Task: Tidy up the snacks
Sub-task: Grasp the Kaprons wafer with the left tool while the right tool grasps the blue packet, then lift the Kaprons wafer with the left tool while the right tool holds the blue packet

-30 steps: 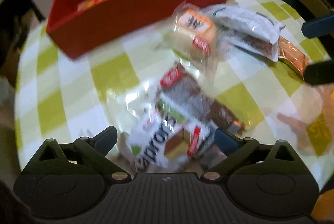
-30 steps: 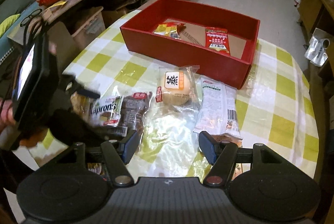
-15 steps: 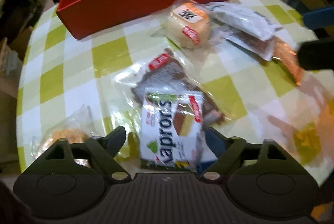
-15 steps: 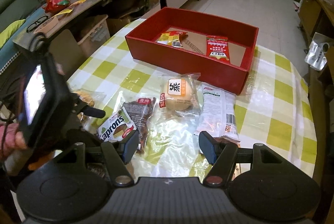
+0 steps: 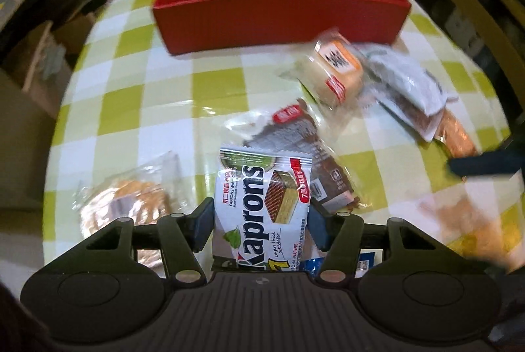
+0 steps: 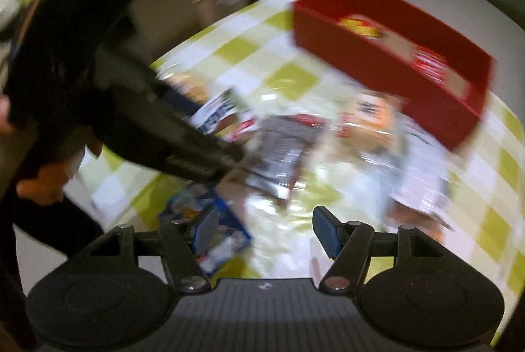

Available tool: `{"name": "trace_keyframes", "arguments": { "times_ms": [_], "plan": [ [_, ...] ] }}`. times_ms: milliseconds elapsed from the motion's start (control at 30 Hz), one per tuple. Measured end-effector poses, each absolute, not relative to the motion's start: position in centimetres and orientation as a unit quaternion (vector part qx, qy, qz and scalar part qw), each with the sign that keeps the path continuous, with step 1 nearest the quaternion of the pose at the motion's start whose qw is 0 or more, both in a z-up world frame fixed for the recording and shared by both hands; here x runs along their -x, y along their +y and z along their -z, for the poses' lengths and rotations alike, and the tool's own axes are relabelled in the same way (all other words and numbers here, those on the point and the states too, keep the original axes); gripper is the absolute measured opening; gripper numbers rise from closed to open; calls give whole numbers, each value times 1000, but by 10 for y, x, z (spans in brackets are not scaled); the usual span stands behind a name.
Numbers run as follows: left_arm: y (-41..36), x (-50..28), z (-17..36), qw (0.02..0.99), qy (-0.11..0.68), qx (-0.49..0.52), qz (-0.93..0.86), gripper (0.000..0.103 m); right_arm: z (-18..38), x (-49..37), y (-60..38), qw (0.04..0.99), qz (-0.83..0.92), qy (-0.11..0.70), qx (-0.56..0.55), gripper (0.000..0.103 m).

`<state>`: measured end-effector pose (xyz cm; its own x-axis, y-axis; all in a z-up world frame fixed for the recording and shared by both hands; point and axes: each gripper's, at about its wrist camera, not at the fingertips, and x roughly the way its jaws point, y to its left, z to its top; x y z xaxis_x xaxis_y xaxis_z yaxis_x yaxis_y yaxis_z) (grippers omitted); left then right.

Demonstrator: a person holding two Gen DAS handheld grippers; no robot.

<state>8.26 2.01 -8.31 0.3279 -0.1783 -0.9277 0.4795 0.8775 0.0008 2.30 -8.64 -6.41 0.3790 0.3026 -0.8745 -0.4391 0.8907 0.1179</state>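
Observation:
A white Kaprons wafer packet (image 5: 262, 188) stands upright between the blue pads of my left gripper (image 5: 261, 225). The jaws are closing and both pads press its sides, holding it just above the table. In the right wrist view, which is blurred, the same packet (image 6: 216, 112) shows at the tip of the dark left gripper (image 6: 183, 138). The red box (image 5: 279, 24) at the far side holds a yellow and a red packet. My right gripper (image 6: 265, 230) is open with nothing between its fingers; a blue packet (image 6: 213, 240) lies under its left finger.
On the green-checked tablecloth (image 5: 131, 96) lie a bun with an orange label (image 5: 334, 70), a brown cake packet (image 5: 305, 148), a white packet (image 5: 407, 79), an orange-brown packet (image 5: 456, 135) and a round cookie packet (image 5: 128, 204). A person's hand (image 6: 42, 184) holds the left gripper. Shelves and boxes stand beyond the table.
My left jaws have closed from wide apart onto the wafer packet and raised it off the brown packet. The right gripper has swung sideways and rolled, still open.

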Motion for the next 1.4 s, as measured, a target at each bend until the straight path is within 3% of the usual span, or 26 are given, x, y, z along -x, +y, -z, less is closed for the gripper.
{"name": "trace_keyframes", "arguments": {
  "times_ms": [367, 633, 767, 1167, 1333, 1400],
  "plan": [
    [59, -89, 68, 816, 543, -89, 178, 66, 113, -20, -10, 750, -345, 534, 182, 73],
    [73, -94, 72, 808, 555, -79, 183, 66, 132, -26, -8, 751, -317, 540, 209, 75],
    [74, -94, 74, 805, 557, -82, 185, 66, 124, -33, -20, 755, -311, 557, 150, 62],
    [63, -88, 72, 808, 548, -100, 191, 66, 102, -34, -38, 771, -296, 557, 91, 48],
    [63, -90, 74, 807, 552, -99, 184, 66, 107, -34, -36, 766, -312, 554, 94, 53],
    [63, -90, 74, 808, 552, -99, 184, 66, 109, -35, -34, 763, -319, 552, 107, 62]
  ]
}}
